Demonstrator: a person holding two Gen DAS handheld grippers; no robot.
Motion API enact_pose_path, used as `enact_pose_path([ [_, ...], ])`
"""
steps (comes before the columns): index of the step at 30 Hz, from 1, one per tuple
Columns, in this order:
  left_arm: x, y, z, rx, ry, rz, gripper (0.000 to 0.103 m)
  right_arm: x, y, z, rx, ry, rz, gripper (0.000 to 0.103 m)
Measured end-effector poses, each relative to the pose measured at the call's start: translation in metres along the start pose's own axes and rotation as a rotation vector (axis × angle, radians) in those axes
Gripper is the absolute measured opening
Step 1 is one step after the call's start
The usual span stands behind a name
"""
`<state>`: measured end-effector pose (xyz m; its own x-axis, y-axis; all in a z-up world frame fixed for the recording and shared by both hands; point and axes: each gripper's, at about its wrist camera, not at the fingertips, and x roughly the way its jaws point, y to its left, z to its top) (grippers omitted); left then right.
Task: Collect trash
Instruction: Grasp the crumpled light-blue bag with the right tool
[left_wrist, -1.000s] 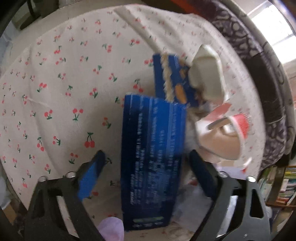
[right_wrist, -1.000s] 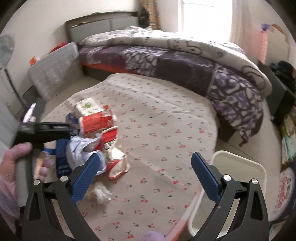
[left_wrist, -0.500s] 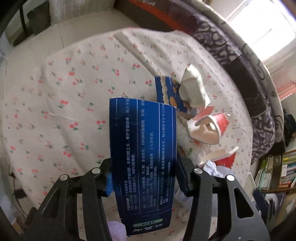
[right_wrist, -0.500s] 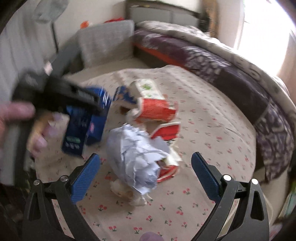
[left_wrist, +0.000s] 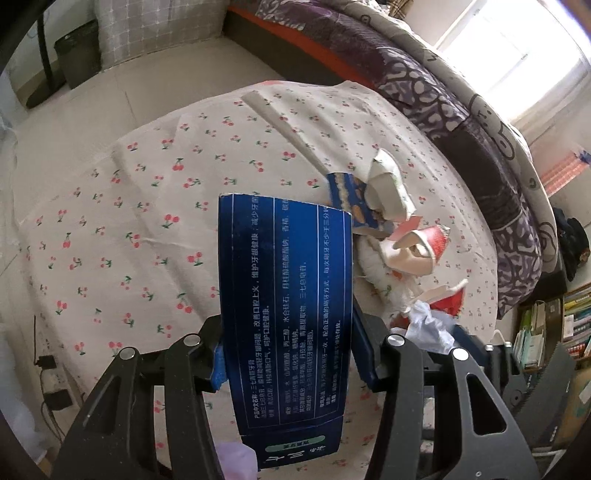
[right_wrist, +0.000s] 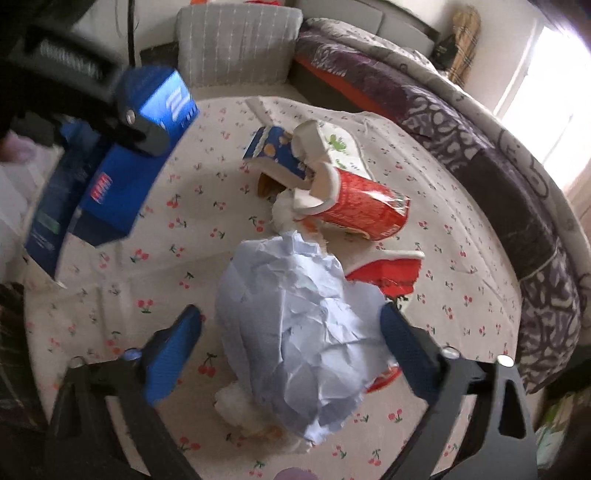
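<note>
My left gripper (left_wrist: 291, 354) is shut on a long dark blue toothpaste box (left_wrist: 286, 314) and holds it above the cherry-print tablecloth (left_wrist: 147, 221); the box also shows in the right wrist view (right_wrist: 110, 177). My right gripper (right_wrist: 288, 332) is open, its fingers either side of a ball of crumpled pale blue paper (right_wrist: 299, 328) lying on the cloth. Beyond it lie a crushed red paper cup (right_wrist: 365, 210), a torn red cup piece (right_wrist: 388, 269), a blue snack carton (right_wrist: 273, 151) and a white carton with green print (right_wrist: 340, 147).
A bed with a purple patterned quilt (right_wrist: 480, 122) runs along the far and right side. A grey checked cushion (right_wrist: 236, 44) stands behind the table. Bookshelves (left_wrist: 554, 325) stand at the right. White tissue bits (right_wrist: 236, 402) lie under the paper ball.
My left gripper closed on the blue box and lifted it off the cloth. My right gripper swung from the white bin side over to the trash pile and now straddles the paper ball.
</note>
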<state>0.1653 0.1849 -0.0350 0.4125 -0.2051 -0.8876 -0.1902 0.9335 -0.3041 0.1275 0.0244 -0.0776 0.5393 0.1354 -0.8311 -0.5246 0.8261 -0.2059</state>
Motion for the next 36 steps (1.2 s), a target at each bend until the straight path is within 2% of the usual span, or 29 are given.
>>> enact_pose_path([
  [1,0.000,0.003,0.000,-0.002,0.001,0.004,0.050,0.003,0.003,0.001,-0.008,0.009,0.005,0.062],
  [3,0.000,0.007,-0.001,-0.006,0.003,0.013,0.050,0.003,0.008,0.002,-0.020,-0.012,-0.012,0.054],
  [4,0.001,0.009,-0.001,-0.007,0.004,0.017,0.050,0.003,0.009,0.004,-0.016,-0.012,-0.006,0.045],
  [5,0.001,0.010,-0.001,-0.007,0.003,0.019,0.050,0.003,0.009,0.005,-0.003,-0.016,0.006,0.028],
  [6,0.000,0.011,-0.001,-0.006,0.000,0.022,0.050,0.001,0.006,0.008,0.033,-0.022,0.030,0.020],
  [7,0.000,0.012,-0.001,-0.006,-0.002,0.023,0.050,0.000,0.004,0.010,0.058,-0.022,0.040,0.017],
  [11,-0.005,0.012,0.000,-0.005,-0.024,0.011,0.050,-0.013,-0.021,0.016,0.227,-0.065,0.135,0.015],
  [16,-0.012,0.003,0.000,0.015,-0.066,0.001,0.050,-0.032,-0.049,0.018,0.376,-0.132,0.208,0.015],
  [25,-0.023,-0.019,-0.001,0.062,-0.132,-0.005,0.050,-0.074,-0.072,0.018,0.454,-0.255,0.188,0.015],
  [36,-0.020,-0.050,-0.008,0.114,-0.138,-0.030,0.050,-0.095,-0.093,-0.001,0.495,-0.284,0.143,0.015],
])
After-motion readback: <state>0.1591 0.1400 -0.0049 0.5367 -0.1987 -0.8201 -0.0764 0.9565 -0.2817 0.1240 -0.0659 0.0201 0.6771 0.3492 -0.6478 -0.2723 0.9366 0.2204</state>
